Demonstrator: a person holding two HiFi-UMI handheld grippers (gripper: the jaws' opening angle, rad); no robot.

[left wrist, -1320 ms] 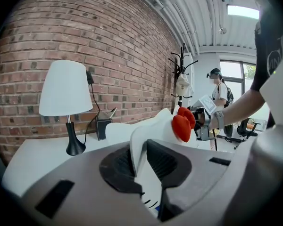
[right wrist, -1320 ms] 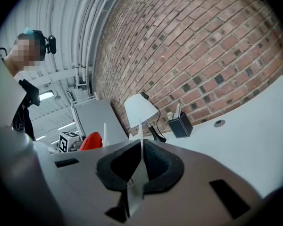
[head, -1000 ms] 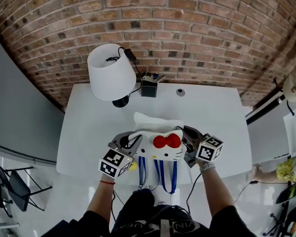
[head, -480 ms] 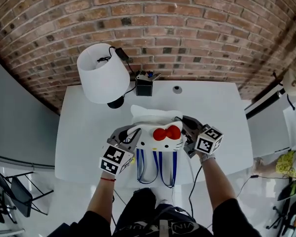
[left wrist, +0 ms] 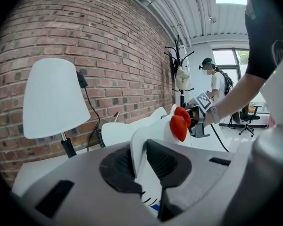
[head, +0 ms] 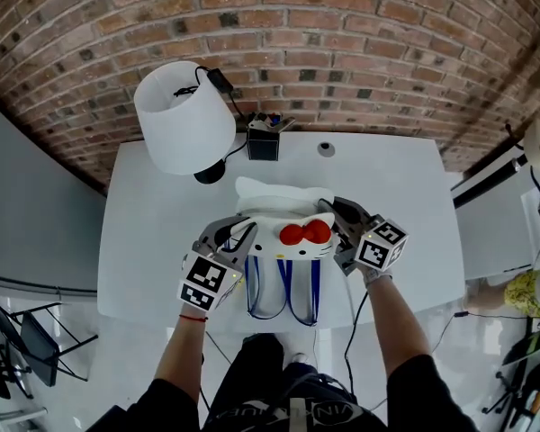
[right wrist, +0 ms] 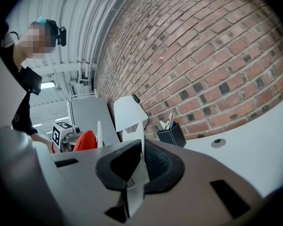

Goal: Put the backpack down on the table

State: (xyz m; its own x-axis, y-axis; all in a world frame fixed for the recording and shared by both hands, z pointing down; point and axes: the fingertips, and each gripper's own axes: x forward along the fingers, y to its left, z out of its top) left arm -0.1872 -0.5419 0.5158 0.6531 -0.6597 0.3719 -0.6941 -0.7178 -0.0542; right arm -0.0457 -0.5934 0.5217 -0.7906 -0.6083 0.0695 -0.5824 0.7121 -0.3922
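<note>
1. White fabric was pinched in both tools. The left gripper was clamped on one side of the backpack, and the right gripper on the opposite side.
2. The backpack was held upright between them over the near half of the table. No view showed whether its base was resting on the top. Its blue straps trailed toward the near rim, on the person's side.
3. The likely hazards were two. If the base was not yet down, letting go would have dropped the soft bag and it could have slumped. If one gripper opened before the other, the bag could have toppled sideways. The straps near the rim could also have dragged it toward the person.
4. A lamp with its cord, a pen holder and a small disc stood further back, by the brick wall. All were well apart from the backpack, and none blocked its way down.
</note>
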